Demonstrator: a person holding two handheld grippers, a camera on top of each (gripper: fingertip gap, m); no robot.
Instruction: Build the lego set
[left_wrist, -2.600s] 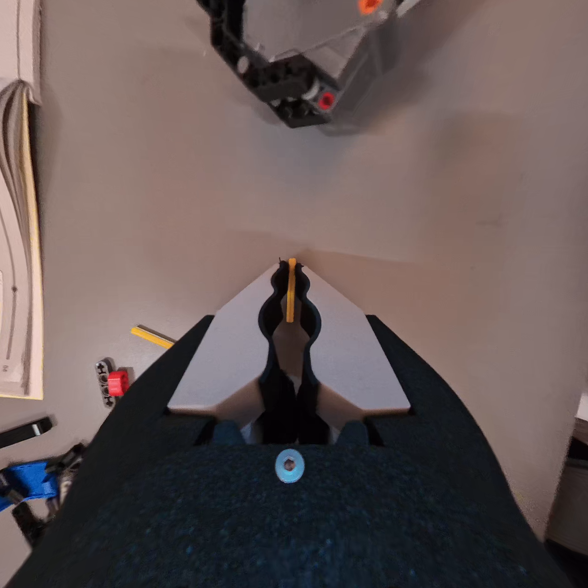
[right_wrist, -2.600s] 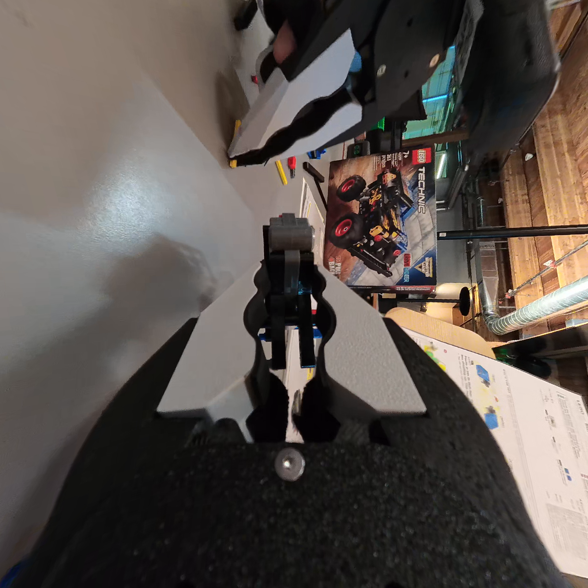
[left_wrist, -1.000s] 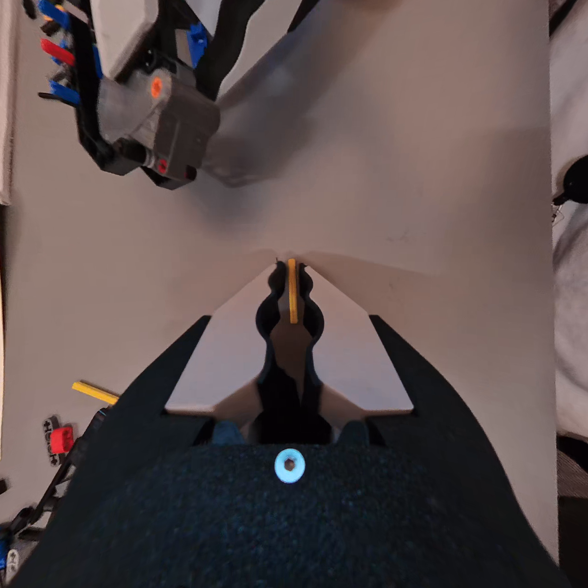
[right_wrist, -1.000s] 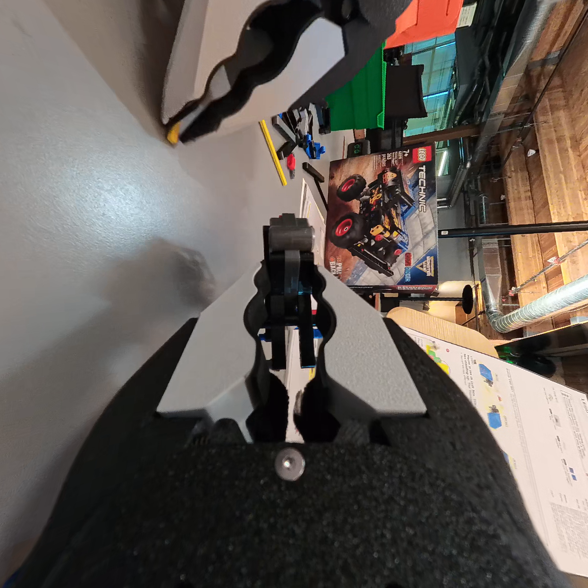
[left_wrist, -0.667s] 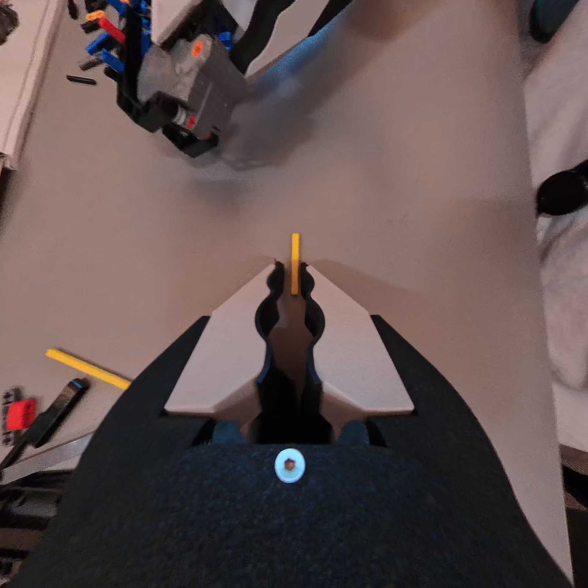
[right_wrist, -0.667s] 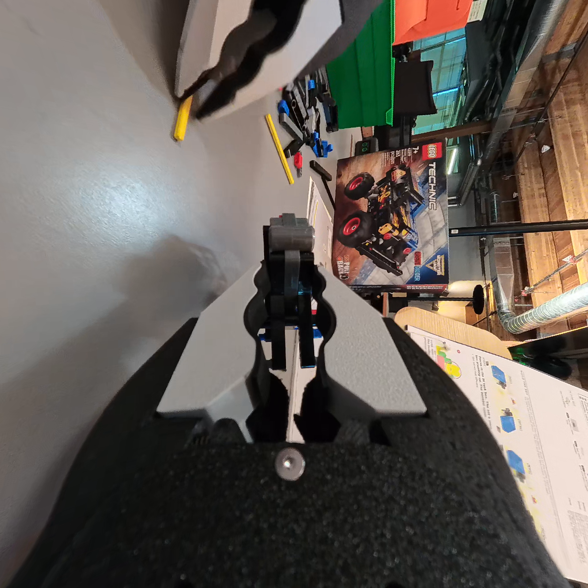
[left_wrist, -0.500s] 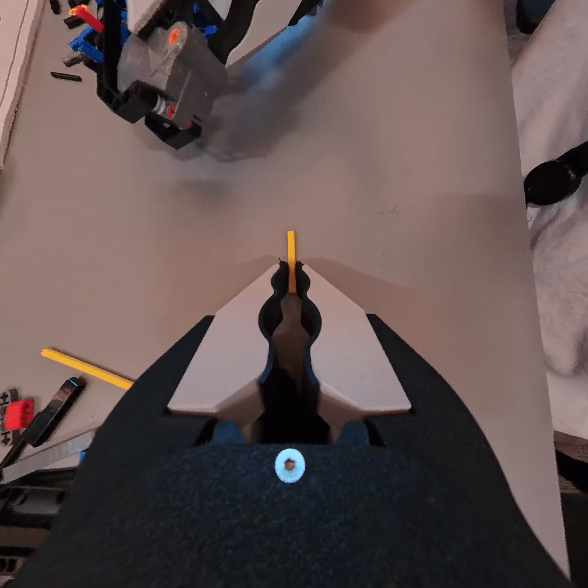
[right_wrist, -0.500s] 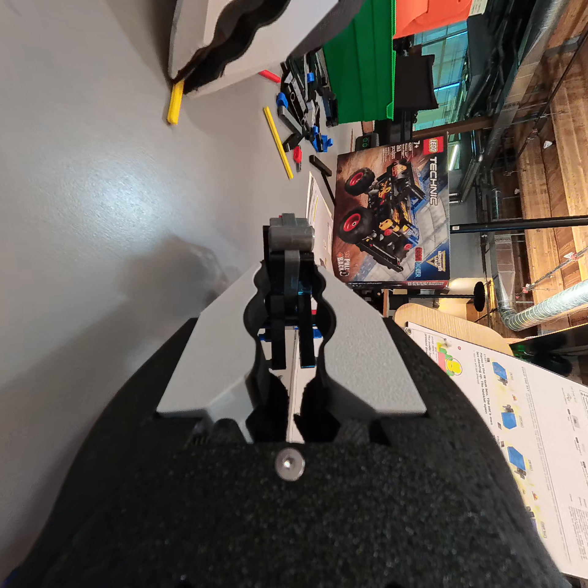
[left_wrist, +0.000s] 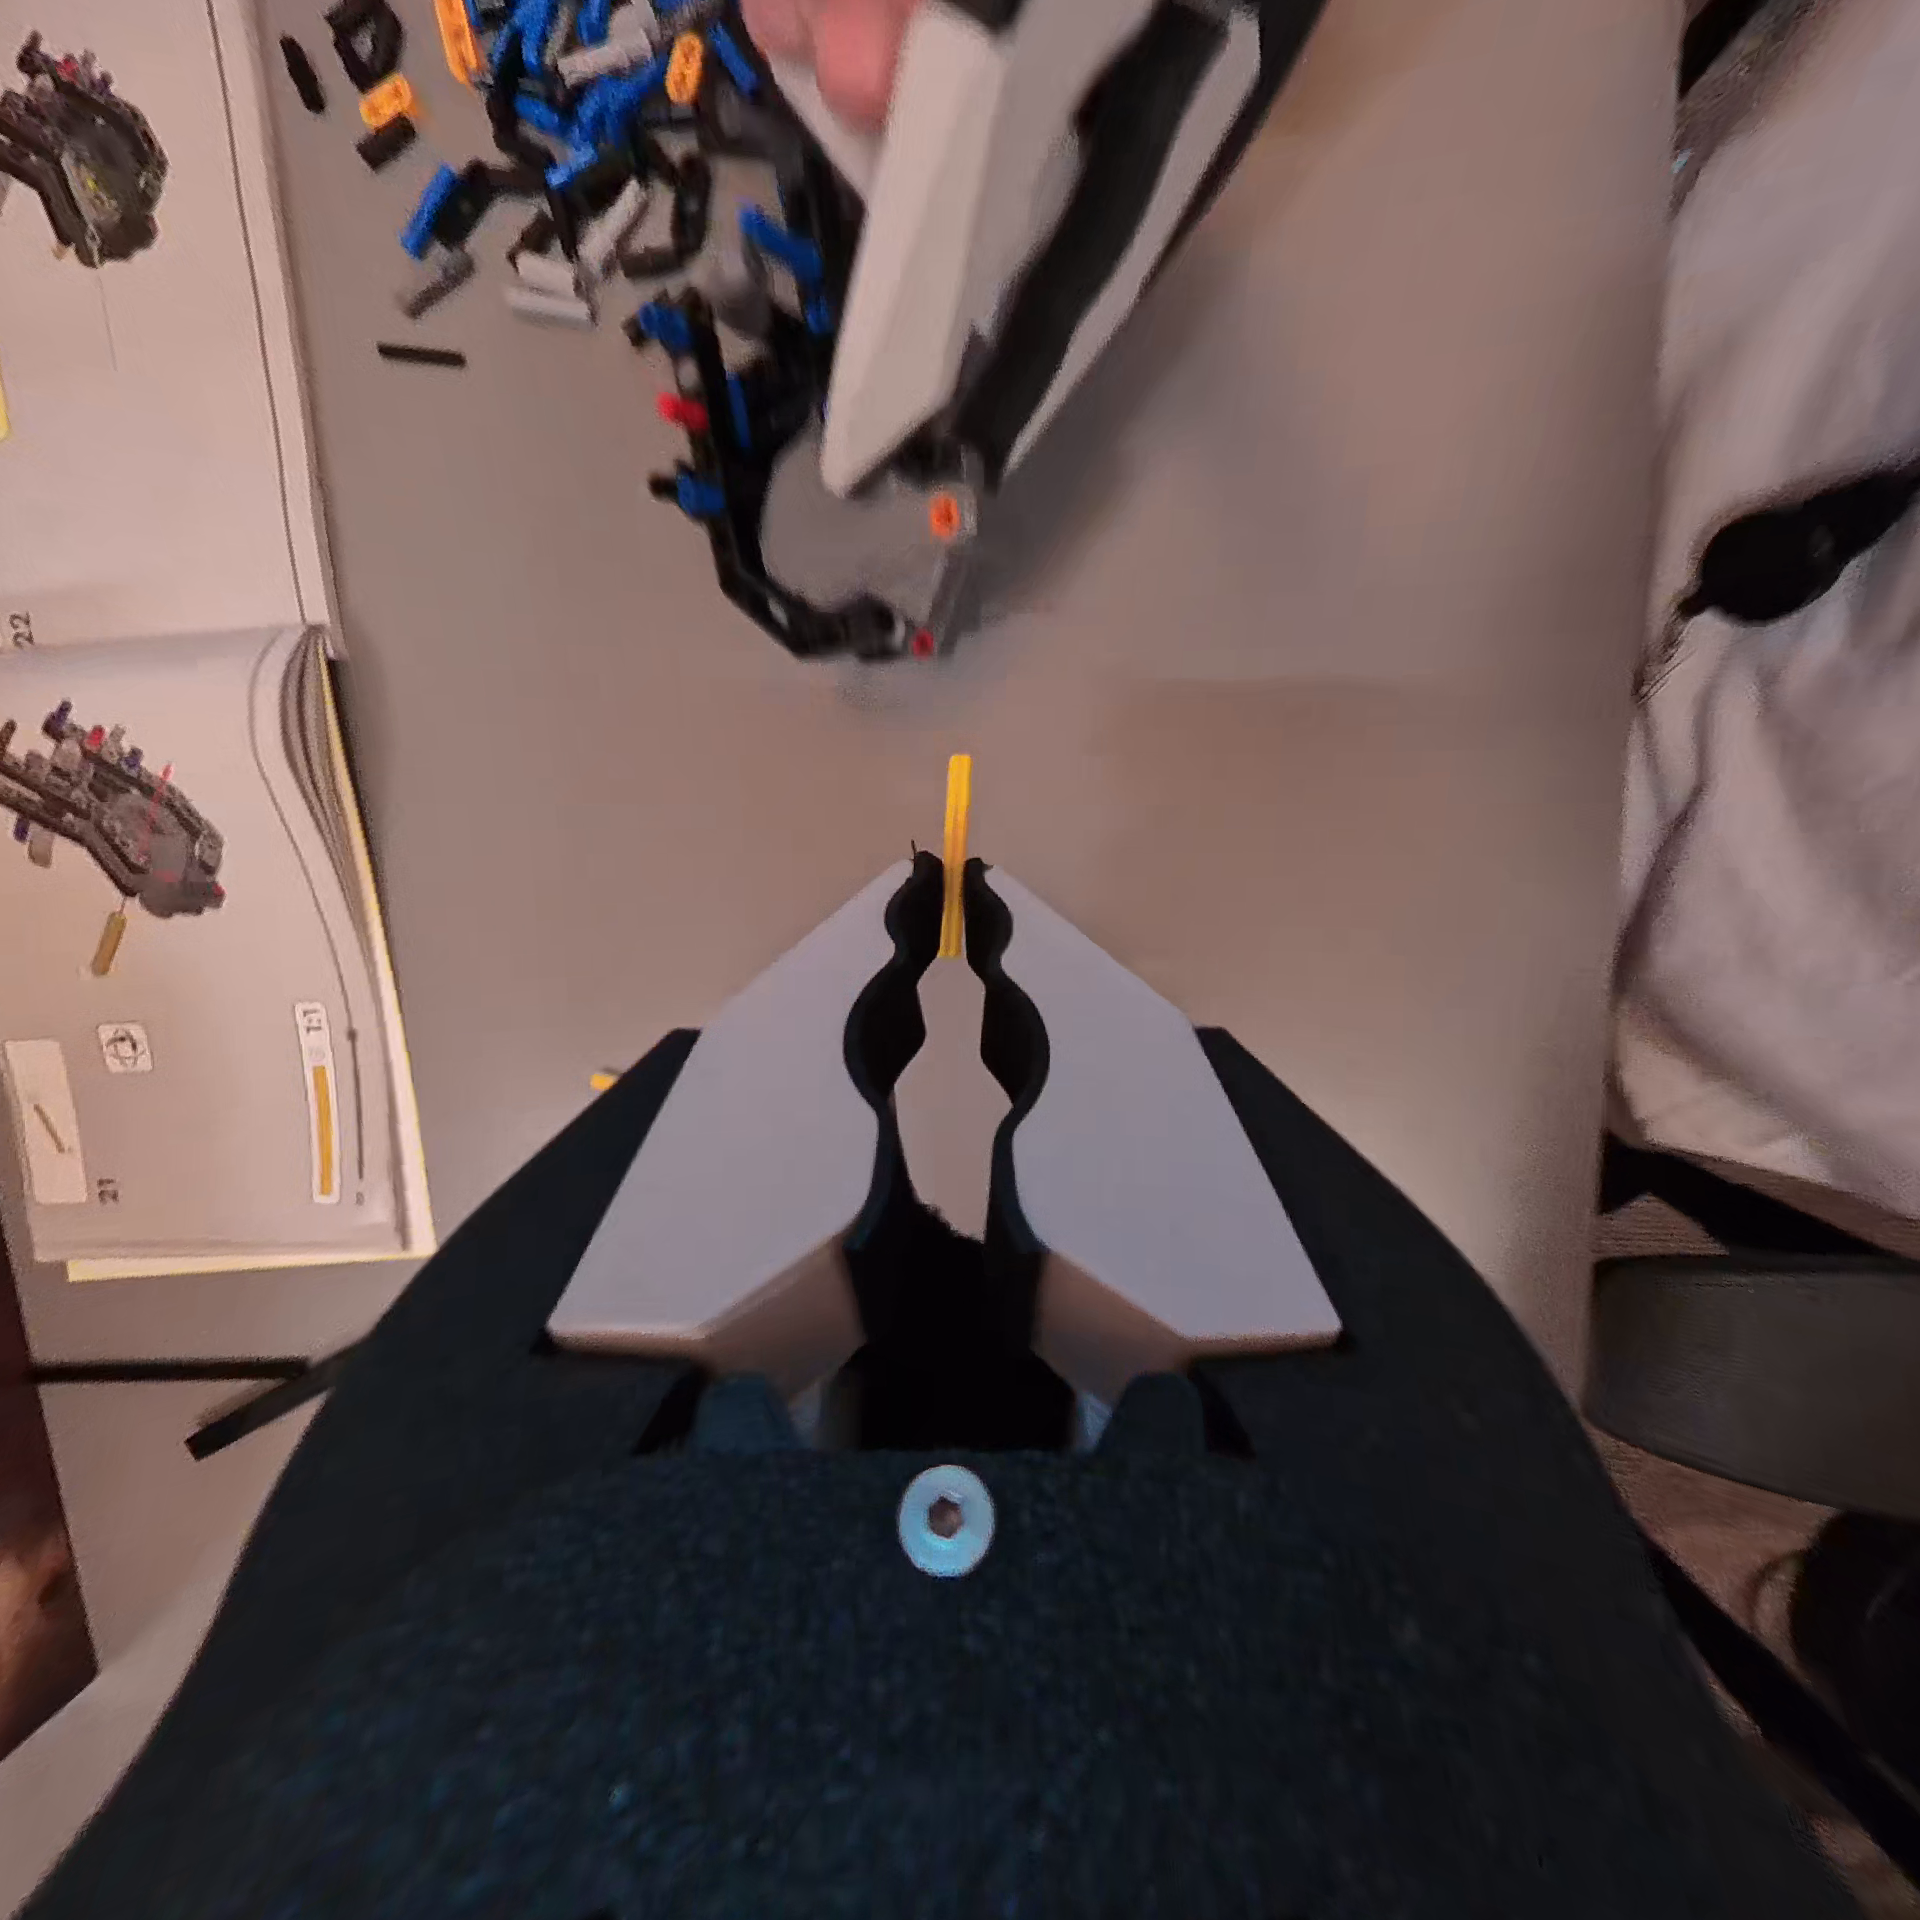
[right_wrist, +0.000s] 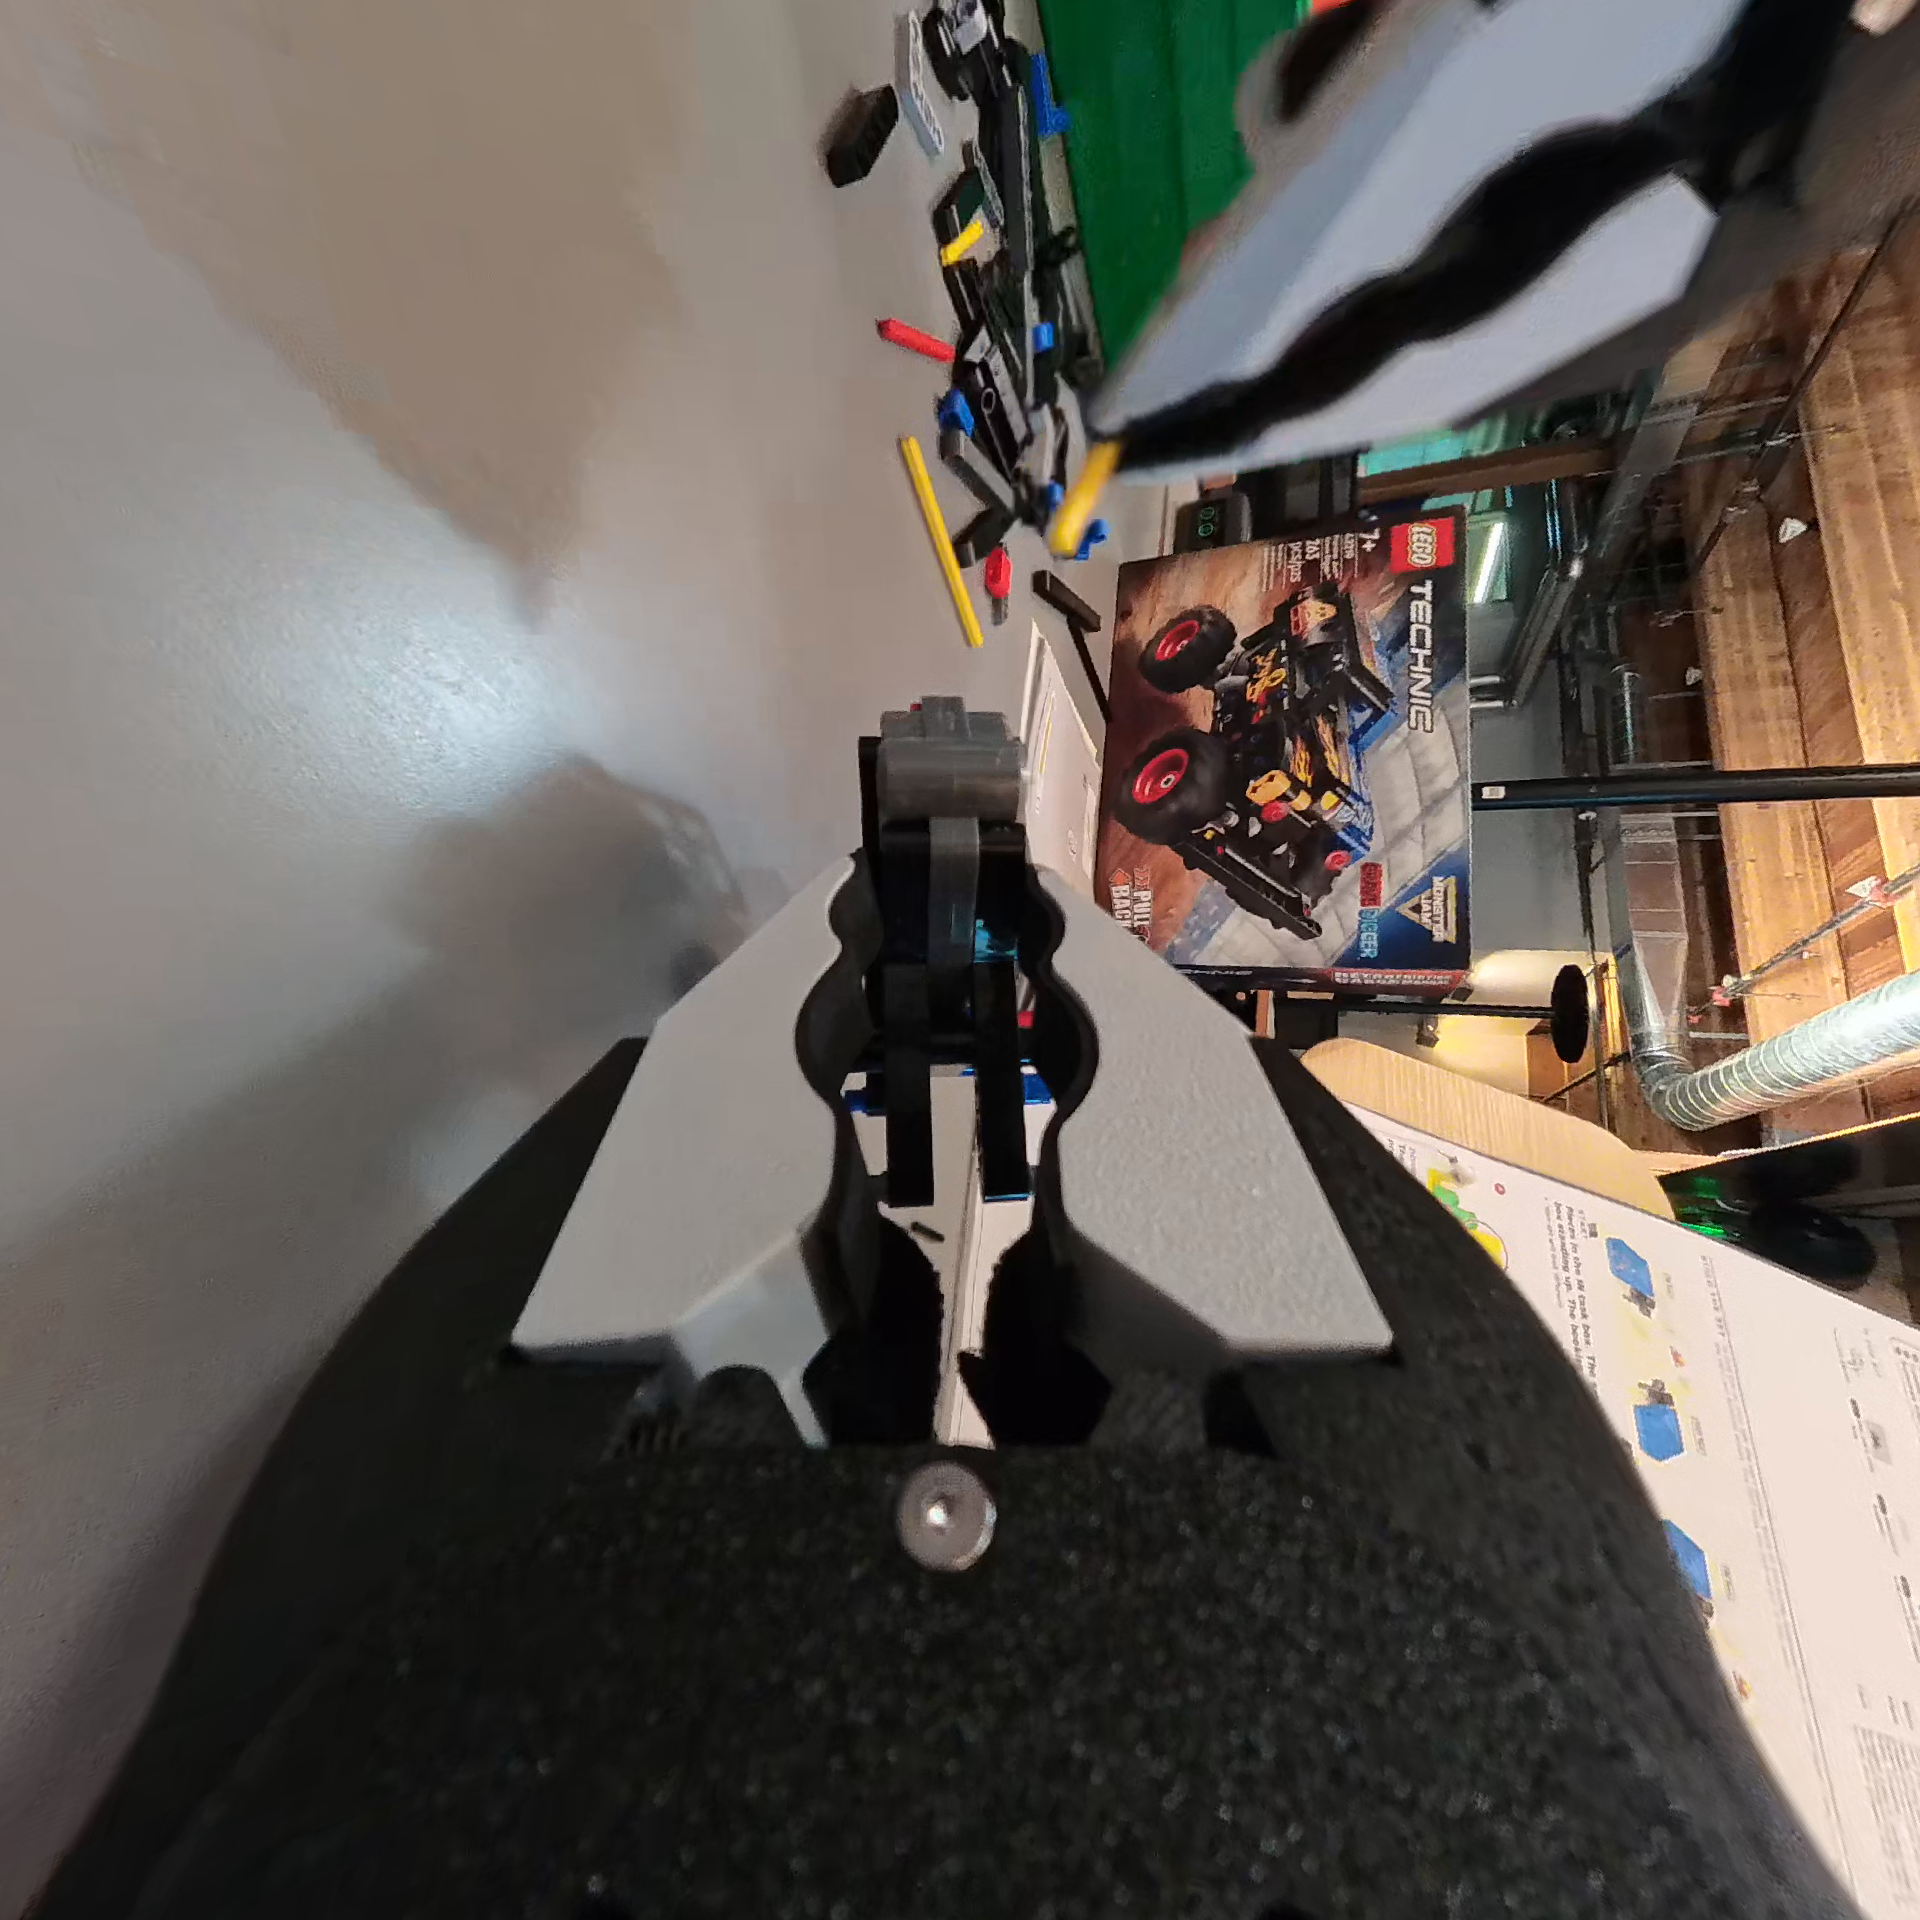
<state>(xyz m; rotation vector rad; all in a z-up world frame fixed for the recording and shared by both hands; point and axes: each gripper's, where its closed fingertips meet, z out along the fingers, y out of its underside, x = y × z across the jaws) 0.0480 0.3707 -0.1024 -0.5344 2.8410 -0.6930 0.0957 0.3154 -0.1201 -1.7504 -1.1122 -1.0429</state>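
My left gripper (left_wrist: 948, 871) is shut on a short yellow axle (left_wrist: 953, 831), which sticks out forward past the fingertips. It is held above the beige table (left_wrist: 1299, 831). My right gripper (right_wrist: 945, 883) is shut on a black and grey lego assembly (right_wrist: 940, 774). In the left wrist view the right gripper (left_wrist: 997, 260) holds that assembly (left_wrist: 862, 540) just beyond the axle's tip, blurred. In the right wrist view the left gripper (right_wrist: 1455, 260) and the axle (right_wrist: 1081, 499) hang at the upper right.
A pile of blue, black and grey loose pieces (left_wrist: 582, 156) lies at the far left. An open instruction booklet (left_wrist: 156, 935) lies on the left. A long yellow axle (right_wrist: 940, 551), a red pin (right_wrist: 914, 338), the set's box (right_wrist: 1288, 748) and a green bin (right_wrist: 1122, 156) stand beyond. Spacing between my two grippers at the tips: around 8 cm.
The yellow axle now sticks out past the left fingertips instead of lying between the jaws. The left gripper has lifted off the table. The right gripper has brought the assembly closer to the axle.
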